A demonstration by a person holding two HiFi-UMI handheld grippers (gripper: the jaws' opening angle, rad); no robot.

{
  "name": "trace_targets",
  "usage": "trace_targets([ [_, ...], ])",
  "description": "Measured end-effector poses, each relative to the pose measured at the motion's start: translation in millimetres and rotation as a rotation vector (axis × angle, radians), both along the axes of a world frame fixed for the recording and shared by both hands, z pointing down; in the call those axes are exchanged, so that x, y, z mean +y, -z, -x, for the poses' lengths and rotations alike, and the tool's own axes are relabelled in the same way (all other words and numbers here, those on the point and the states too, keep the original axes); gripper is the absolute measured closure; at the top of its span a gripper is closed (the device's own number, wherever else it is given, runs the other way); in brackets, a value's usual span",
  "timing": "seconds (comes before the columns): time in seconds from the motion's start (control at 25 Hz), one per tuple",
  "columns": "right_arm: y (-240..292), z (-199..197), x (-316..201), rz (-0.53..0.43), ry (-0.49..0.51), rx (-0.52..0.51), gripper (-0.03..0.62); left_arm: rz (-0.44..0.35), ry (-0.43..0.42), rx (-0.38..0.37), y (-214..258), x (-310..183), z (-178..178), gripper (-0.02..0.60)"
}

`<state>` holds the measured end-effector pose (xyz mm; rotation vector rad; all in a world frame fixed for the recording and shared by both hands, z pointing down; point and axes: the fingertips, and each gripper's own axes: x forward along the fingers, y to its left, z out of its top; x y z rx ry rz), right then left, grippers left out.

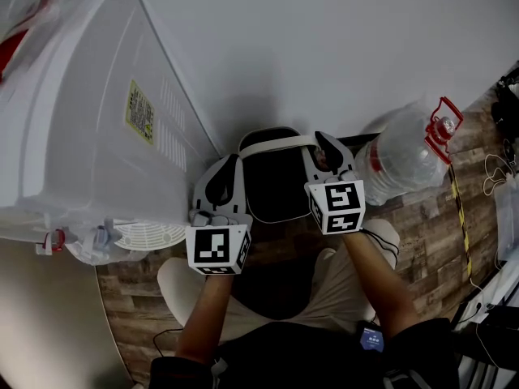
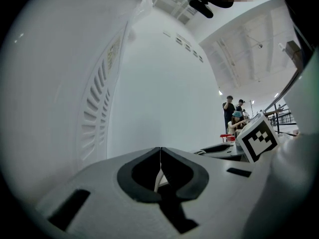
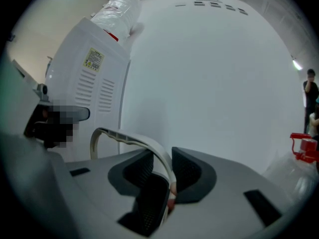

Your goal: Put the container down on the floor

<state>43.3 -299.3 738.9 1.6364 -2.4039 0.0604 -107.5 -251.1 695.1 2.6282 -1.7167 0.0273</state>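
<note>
Wood-patterned floor (image 1: 138,314) meets a white wall, where the dark oval container (image 1: 272,185) sits low between a white appliance (image 1: 81,120) and a clear water jug (image 1: 405,160). The right gripper (image 3: 163,156) has its fingers clamped on the container's pale strap handle (image 3: 142,143). The left gripper (image 2: 160,153) has its fingers pressed together. Held from one side, the container could swing into the jug.

The container (image 1: 272,186) sat at the wall (image 1: 324,47), with the appliance (image 1: 89,120) left of it and the water bottle (image 1: 401,160) on the floor (image 1: 422,225) to its right. The left gripper (image 1: 233,165) and the right gripper (image 1: 324,146) sat at the ends of its handle (image 1: 280,143).
</note>
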Motion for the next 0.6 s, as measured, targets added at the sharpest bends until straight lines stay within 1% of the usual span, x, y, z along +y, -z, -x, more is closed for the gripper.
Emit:
trace_targets([
  [0.32, -32, 8, 0, 0.040, 0.019, -0.029, 0.477, 0.011, -0.013, 0.010, -5, 1, 0, 0.563],
  [0.6, -70, 15, 1, 0.061, 0.063, -0.048, 0.476, 0.014, -0.026, 0.009, -8, 3, -1, 0.562],
])
